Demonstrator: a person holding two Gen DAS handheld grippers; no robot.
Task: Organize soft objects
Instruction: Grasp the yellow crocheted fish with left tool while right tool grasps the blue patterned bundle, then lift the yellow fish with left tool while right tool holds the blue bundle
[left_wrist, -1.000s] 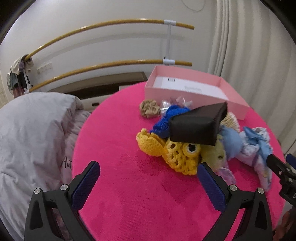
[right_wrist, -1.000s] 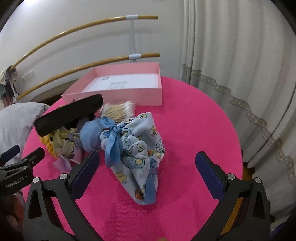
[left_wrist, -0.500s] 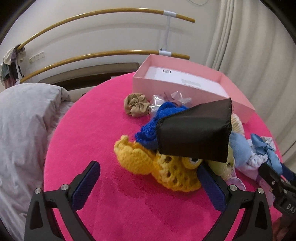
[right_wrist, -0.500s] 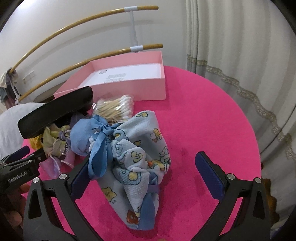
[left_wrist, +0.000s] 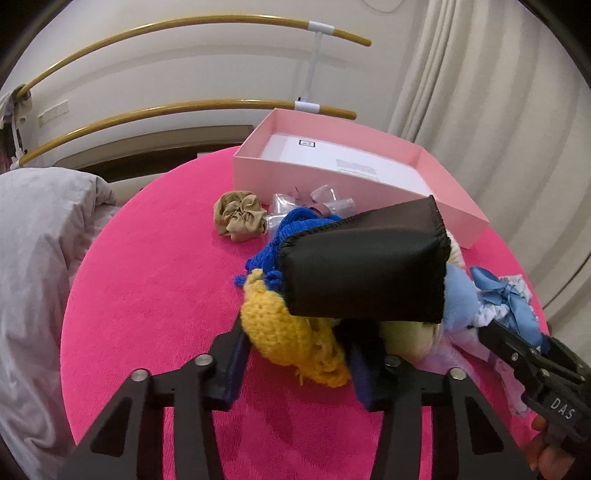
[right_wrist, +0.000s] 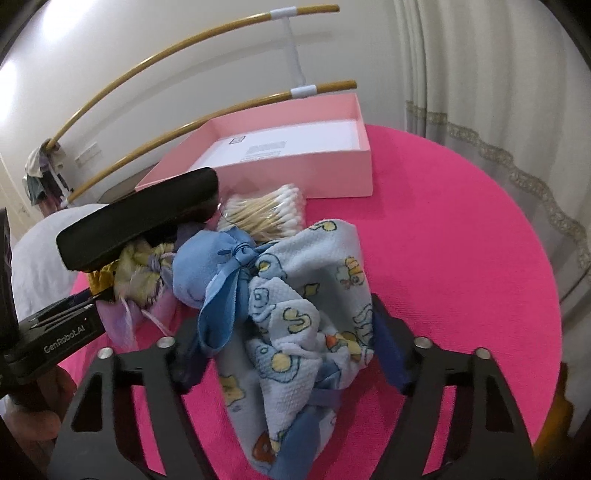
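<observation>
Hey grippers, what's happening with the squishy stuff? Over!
Left gripper shut on yellow knit toy. Right gripper shut on printed cloth. Pink box empty.

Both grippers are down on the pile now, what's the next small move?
Probably lift the left gripper slowly: it looks shut on the yellow crochet piece, but the black pouch lies on top and may slide. The pink box is ahead.

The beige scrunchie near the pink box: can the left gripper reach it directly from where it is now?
Probably not directly. The left gripper sits around the yellow crochet piece, and the blue knit lies between it and the beige scrunchie. Swinging leftward over the bare pink tablecloth looks free.
</observation>
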